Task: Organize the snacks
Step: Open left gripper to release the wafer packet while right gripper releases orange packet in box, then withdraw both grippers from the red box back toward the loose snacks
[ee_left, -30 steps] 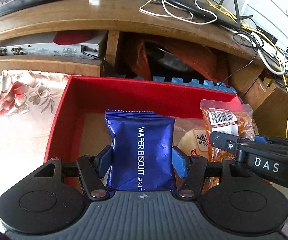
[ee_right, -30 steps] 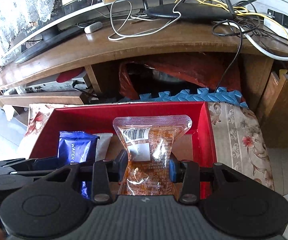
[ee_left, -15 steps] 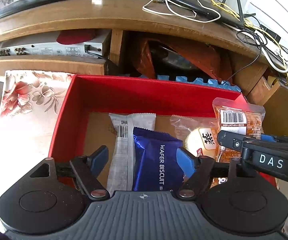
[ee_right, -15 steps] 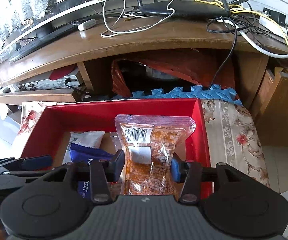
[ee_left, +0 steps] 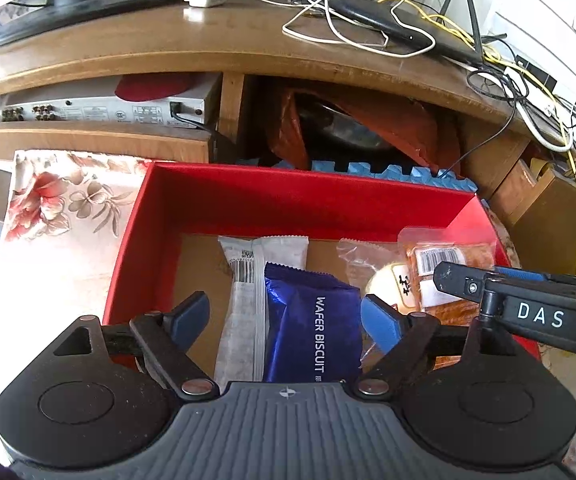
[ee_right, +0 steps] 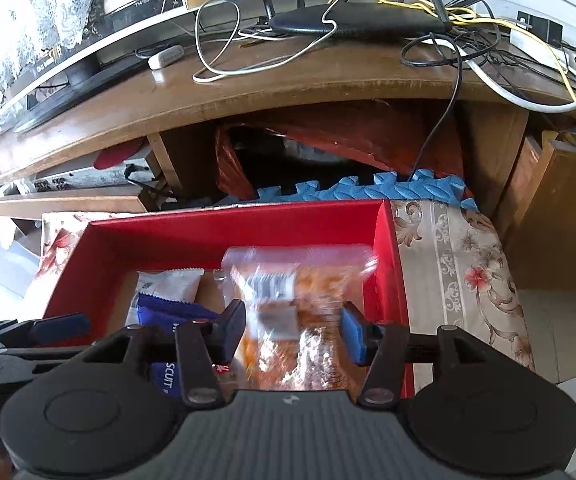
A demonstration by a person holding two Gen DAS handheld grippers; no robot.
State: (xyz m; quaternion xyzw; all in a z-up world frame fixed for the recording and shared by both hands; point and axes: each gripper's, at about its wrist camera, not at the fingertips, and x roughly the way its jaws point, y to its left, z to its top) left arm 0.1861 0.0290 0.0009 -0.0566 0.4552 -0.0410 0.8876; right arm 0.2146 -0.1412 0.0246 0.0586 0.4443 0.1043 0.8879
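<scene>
Over red box (ee_left: pixel 248 200) on floral cloth (ee_left: pixel 60 208): your L gripper (ee_left: pixel 286 314) is spread wide, pads clear of wafer pack (ee_left: pixel 313 332), which lies in box on white pack (ee_left: pixel 244 300). R gripper (ee_right: pixel 293 332) also parted; orange pack (ee_right: pixel 291 312) between pads, blurred, can't tell if touching. Bun pack (ee_left: pixel 383 280) lies betw. wafer & orange packs.

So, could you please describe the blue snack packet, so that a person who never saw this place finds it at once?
Look in the red box on the flowered cloth below the wooden desk. The blue wafer packet lies on its cardboard floor, between the open left tongs. It partly covers a white packet; only this one is dark shiny blue with "WAFER BISCUIT" in white.
</scene>
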